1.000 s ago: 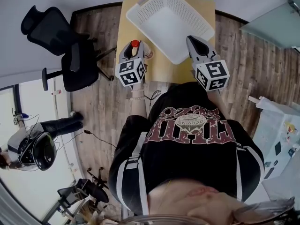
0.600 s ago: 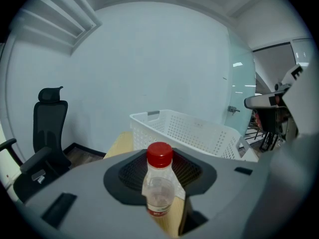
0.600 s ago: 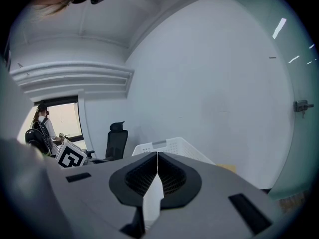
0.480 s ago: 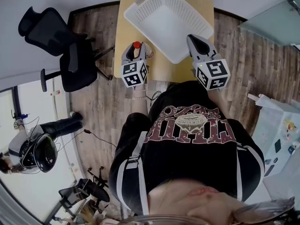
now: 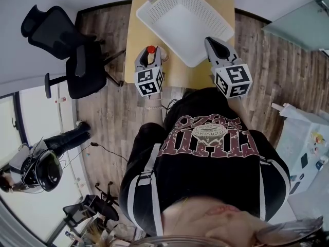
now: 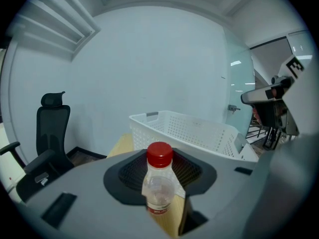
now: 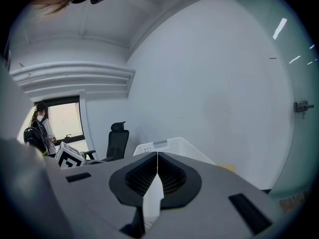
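Note:
A small clear bottle with a red cap (image 5: 150, 49) stands upright between the jaws of my left gripper (image 5: 150, 55), which is shut on it over the near left part of the wooden table (image 5: 134, 40). In the left gripper view the bottle (image 6: 159, 185) fills the gap in the left gripper (image 6: 160, 178), with the white perforated basket (image 6: 199, 133) just behind. My right gripper (image 5: 215, 46) hangs by the near right corner of the basket (image 5: 185, 19). The right gripper (image 7: 157, 166) is shut with nothing in it, its pads meeting in a thin line.
A black office chair (image 5: 67, 50) stands left of the table on the wood floor. A person (image 5: 36, 163) is at the lower left by the window. White furniture (image 5: 308, 148) and a glass panel (image 5: 303, 24) are at the right.
My left gripper has shifted slightly to the right with the bottle in it. The right gripper has hardly moved and stays shut.

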Tool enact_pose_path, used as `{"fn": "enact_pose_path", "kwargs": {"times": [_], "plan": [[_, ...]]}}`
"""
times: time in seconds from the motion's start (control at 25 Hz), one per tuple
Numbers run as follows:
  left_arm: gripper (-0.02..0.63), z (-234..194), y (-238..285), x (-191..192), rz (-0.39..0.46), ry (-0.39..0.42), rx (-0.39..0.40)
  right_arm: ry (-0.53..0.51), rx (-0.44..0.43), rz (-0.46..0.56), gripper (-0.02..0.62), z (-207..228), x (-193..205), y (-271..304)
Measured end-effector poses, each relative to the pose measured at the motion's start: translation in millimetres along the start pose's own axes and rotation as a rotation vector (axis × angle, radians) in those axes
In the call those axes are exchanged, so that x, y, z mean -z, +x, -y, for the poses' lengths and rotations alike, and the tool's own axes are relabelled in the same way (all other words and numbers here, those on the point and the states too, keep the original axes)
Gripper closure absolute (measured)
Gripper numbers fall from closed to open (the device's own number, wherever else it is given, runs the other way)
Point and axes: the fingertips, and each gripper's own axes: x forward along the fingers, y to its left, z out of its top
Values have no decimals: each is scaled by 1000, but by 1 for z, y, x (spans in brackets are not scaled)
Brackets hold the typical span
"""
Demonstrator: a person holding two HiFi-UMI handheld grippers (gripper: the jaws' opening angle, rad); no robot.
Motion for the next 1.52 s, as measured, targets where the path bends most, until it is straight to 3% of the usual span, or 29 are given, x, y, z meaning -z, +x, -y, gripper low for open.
{"fn": "enact_pose_path", "kwargs": {"times": [0.48, 1.04, 1.52], "plan": [[408, 18, -7, 6, 30, 81, -19, -12, 2, 2, 577, -1, -1, -18], [402, 23, -20, -6, 86, 89, -55, -17, -9, 13, 577, 5, 0, -35], [402, 15, -57, -37, 178, 34, -123, -26, -58, 19, 577, -6, -1, -31]]}}
